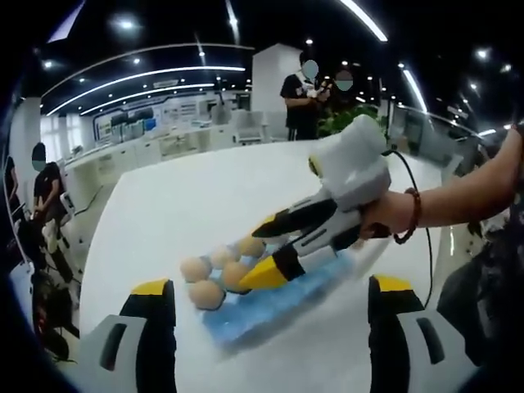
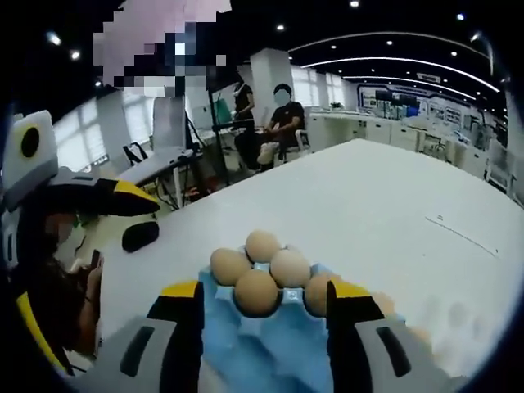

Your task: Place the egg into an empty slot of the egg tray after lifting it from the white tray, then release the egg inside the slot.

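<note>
A blue egg tray lies on the white table and holds several tan eggs. Held by a person's hand, my right gripper comes in from the right and hovers over the eggs with its jaws apart. In its own view the right gripper is open low over the egg tray, straddling the nearest egg without touching it. A second egg is partly hidden behind the right jaw. My left gripper stands open and empty, short of the tray.
One black-and-yellow finger of the left gripper shows at the left edge. A small dark object lies on the table near it. People sit and stand beyond the table's far edge. Wide bare tabletop stretches behind the tray.
</note>
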Demonstrator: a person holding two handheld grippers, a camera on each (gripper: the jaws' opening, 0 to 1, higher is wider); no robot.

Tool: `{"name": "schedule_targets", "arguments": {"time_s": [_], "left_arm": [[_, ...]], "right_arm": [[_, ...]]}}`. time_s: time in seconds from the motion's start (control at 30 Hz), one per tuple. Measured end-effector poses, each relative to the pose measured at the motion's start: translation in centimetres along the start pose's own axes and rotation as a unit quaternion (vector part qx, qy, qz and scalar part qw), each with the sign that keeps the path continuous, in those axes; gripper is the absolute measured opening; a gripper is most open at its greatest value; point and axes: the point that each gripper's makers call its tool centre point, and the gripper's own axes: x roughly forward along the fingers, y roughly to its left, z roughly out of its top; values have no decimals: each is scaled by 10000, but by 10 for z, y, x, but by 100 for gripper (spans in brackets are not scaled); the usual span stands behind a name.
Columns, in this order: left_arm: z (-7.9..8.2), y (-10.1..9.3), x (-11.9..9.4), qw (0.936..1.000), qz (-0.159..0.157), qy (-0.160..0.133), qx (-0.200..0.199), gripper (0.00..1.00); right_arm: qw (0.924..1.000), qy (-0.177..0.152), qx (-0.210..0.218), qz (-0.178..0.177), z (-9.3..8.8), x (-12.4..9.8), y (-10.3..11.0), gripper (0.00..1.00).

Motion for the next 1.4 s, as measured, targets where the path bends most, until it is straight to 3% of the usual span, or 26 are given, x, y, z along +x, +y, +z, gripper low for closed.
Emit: {"name": "schedule_targets", "arguments": {"time_s": [0.7, 1.4], "left_arm": [[6, -14, 15, 9998, -174, 35, 49, 100], [10, -23, 26, 9994, -335, 37, 64, 100]], "right_arm": [[9987, -339, 235, -284, -3, -33, -27, 79], [9961, -354, 280, -759, -22, -78, -65, 79]]}}
